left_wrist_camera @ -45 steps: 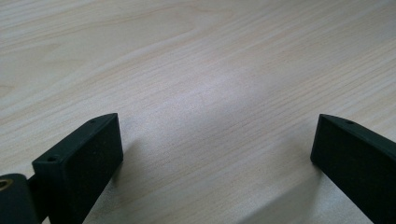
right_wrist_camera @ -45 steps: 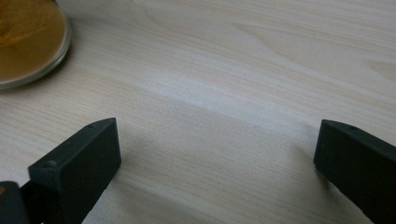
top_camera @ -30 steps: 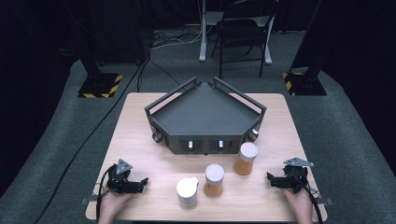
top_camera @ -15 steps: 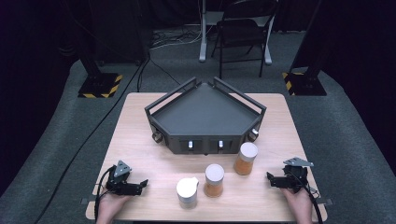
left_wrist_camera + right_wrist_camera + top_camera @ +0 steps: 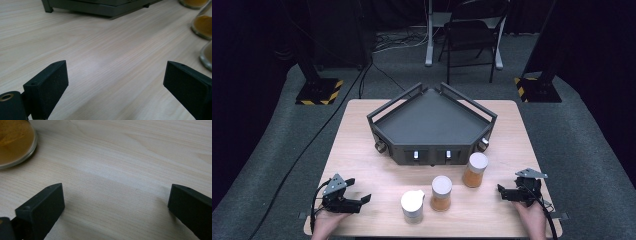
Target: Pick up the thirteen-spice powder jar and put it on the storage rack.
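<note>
Resting low at the near left corner of the desk [image 5: 362, 150], the left hand-held gripper [image 5: 362, 200] points right, toward the jars. Its jaws stand well apart with nothing but bare wood between them, and they have just been closing a little. A cable loops from its back over the desk edge; the person's left hand [image 5: 328, 222] comes in beneath it.

Just right of it, near the front edge: a jar with pale contents and a white lid [image 5: 412, 206], nearest to the left gripper, but apart from it. In the left gripper view its glass edge [image 5: 206, 55] sits at the right border, beyond the right jaw.

Next right, slightly farther back: a jar of orange-brown powder with a white lid [image 5: 441, 192], upright, close beside the pale jar. I cannot tell whether they touch.

Farther right and back again: a second orange-powder jar [image 5: 475, 170], upright, just in front of the black tray stand [image 5: 432, 125]. That stand is five-sided with raised rails, sits mid-desk, and has two small silver fittings on its front face.

Far right, near the front corner: the right hand-held gripper [image 5: 501, 192], pointing left toward the jars, jaws spread wide on nothing. The right gripper view shows wood grain between the pads and one orange jar's base [image 5: 15, 142] at upper left, clear of the jaws. Right hand [image 5: 532, 217] below, cable trailing off.

Beyond the desk: grey carpet, a folding chair [image 5: 472, 35], and hazard-striped stand bases.
</note>
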`<state>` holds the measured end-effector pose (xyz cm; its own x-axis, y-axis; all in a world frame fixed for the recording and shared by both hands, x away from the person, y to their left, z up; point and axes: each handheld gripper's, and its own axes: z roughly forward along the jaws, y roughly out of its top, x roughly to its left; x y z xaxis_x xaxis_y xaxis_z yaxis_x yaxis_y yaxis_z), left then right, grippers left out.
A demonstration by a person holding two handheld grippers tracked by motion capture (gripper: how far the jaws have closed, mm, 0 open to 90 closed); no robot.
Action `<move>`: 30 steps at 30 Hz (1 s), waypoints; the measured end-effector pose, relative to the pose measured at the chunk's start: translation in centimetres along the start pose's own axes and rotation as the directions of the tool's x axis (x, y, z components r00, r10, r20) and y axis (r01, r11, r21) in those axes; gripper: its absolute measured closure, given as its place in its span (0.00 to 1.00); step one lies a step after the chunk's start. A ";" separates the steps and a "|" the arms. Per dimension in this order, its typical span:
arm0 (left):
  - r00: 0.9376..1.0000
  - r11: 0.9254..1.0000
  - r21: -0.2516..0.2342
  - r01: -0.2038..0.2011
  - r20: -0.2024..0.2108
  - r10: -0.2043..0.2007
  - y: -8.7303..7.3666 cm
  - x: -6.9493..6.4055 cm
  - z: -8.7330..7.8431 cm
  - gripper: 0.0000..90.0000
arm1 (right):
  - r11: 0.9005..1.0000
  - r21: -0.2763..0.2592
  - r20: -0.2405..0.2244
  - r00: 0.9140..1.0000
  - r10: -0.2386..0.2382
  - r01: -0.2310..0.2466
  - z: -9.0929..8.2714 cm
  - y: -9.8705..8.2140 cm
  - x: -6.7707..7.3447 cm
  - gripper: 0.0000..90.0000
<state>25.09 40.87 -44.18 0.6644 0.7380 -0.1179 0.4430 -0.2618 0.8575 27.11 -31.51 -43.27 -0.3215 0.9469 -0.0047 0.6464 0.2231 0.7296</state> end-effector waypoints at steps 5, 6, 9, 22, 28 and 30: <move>0.999 0.999 -0.032 -0.029 0.038 0.030 0.3 -0.3 -0.4 0.07 | 1.000 0.000 0.000 1.000 0.000 0.000 0.0 0.0 0.0 0.00; 0.998 0.999 -0.041 -0.033 0.060 0.036 0.4 -0.2 -0.4 0.07 | 1.000 0.000 0.000 1.000 0.000 0.000 0.0 0.0 0.0 0.00; 0.994 0.997 -0.049 -0.052 0.098 0.057 0.8 -0.2 -0.5 0.07 | 1.000 0.000 0.000 1.000 0.000 0.000 0.0 0.0 0.0 0.00; 0.966 0.993 -0.059 -0.105 0.233 0.116 2.3 -0.7 0.1 0.07 | 1.000 0.000 0.000 1.000 -0.001 0.001 0.1 0.0 0.0 0.00; 0.952 0.988 -0.084 -0.130 0.268 0.148 2.8 -1.3 0.2 0.07 | 1.000 0.000 0.000 1.000 -0.001 0.001 0.1 0.1 0.0 0.00; 0.948 0.986 -0.089 -0.138 0.277 0.158 3.0 -1.5 0.3 0.07 | 1.000 -0.001 0.000 1.000 -0.001 0.001 0.1 0.0 0.0 0.00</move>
<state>25.59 38.76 -41.55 0.8666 0.4854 -0.1152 0.2912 -0.3047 0.9068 27.19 -31.52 -43.28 -0.3228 0.9465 -0.0055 0.6455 0.2244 0.7300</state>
